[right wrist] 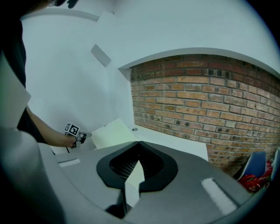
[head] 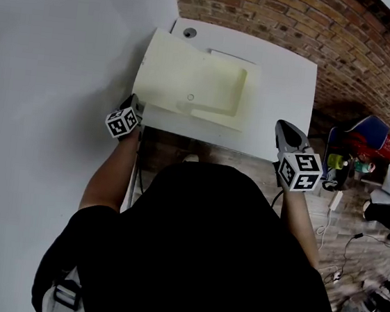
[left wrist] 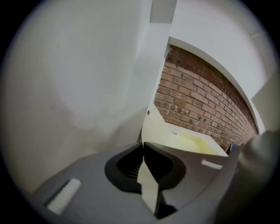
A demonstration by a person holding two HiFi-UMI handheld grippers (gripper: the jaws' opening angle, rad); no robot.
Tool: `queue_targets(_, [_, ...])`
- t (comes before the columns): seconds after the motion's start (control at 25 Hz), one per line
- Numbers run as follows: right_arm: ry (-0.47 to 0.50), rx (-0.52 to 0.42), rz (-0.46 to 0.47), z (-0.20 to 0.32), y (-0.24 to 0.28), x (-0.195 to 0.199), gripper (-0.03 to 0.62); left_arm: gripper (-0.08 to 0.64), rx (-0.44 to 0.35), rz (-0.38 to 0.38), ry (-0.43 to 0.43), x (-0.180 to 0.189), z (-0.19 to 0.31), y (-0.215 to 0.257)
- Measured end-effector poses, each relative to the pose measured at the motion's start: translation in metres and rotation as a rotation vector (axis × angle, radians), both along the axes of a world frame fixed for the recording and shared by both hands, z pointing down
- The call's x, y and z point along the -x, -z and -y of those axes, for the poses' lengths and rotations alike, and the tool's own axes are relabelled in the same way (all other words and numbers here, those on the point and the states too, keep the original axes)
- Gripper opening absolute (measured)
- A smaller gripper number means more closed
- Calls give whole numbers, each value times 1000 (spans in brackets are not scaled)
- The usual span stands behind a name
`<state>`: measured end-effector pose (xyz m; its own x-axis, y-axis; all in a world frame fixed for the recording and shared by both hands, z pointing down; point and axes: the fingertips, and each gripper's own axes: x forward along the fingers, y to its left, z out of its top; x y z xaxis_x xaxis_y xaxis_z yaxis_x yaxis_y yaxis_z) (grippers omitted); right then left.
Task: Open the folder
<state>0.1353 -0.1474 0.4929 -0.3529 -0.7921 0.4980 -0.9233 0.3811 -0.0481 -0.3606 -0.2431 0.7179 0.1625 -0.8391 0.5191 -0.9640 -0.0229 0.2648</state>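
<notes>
On white table [head: 288, 78] — pale folder [head: 189, 81], brick wall [head: 301, 24] behind.

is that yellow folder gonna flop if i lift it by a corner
Probably bends rather than flops: the folder looks like thin card. Likely light, just a sheet with a pocket. May slide when pushed, since the table looks smooth.

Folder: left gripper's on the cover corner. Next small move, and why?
Probably lower the left gripper slightly so the folder cover lies flat. Its jaws are shut on the cover's near corner; the cover is swung open leftward, past the edge of the white table, with the inner pocket exposed. The right gripper is shut, holding nothing.
</notes>
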Motion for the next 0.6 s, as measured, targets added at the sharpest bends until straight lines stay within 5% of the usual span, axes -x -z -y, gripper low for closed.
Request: queue_targets(0.6, [-32, 21, -14, -5, -6, 6, 0, 11, 101, 9, 12, 23, 2, -40])
